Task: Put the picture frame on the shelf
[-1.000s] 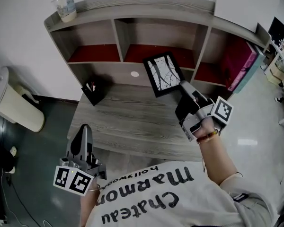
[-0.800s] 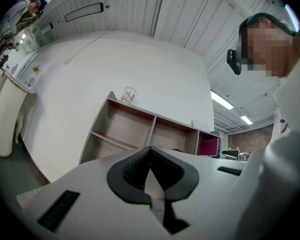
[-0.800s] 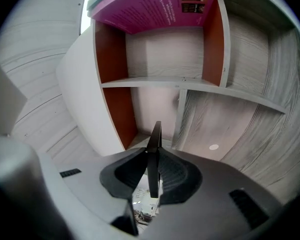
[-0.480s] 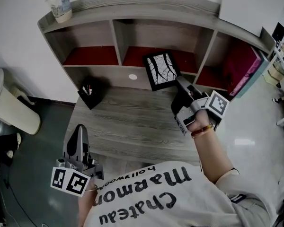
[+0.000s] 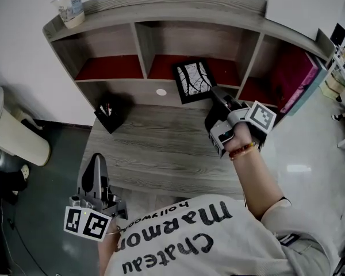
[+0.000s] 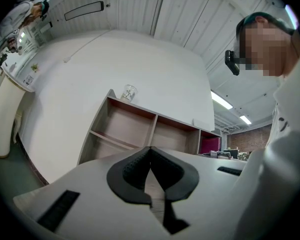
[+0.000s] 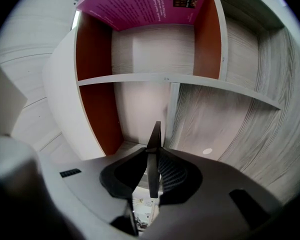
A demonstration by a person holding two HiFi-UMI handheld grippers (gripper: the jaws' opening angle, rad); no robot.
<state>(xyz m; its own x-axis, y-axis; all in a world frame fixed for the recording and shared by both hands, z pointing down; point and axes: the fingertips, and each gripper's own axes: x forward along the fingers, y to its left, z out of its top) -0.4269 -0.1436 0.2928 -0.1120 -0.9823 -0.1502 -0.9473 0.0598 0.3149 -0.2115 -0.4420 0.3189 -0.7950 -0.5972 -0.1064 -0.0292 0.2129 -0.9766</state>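
Right tool [image 5: 214, 93] clamped on an edge of the picture frame [image 5: 192, 80], held tilted at the middle compartment of the shelf [image 5: 161, 13]; left tool [image 5: 96, 161] — jaws together, empty — near the surface [image 5: 155, 148].

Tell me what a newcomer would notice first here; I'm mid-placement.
The black picture frame with a white branch print, clamped by its edge in the right gripper, tilts in front of the middle compartment of the grey wooden shelf unit. A large magenta book leans in the right compartment, and a clear plastic cup stands on the shelf's top left corner. The left gripper hangs shut and empty off the grey wooden desk.
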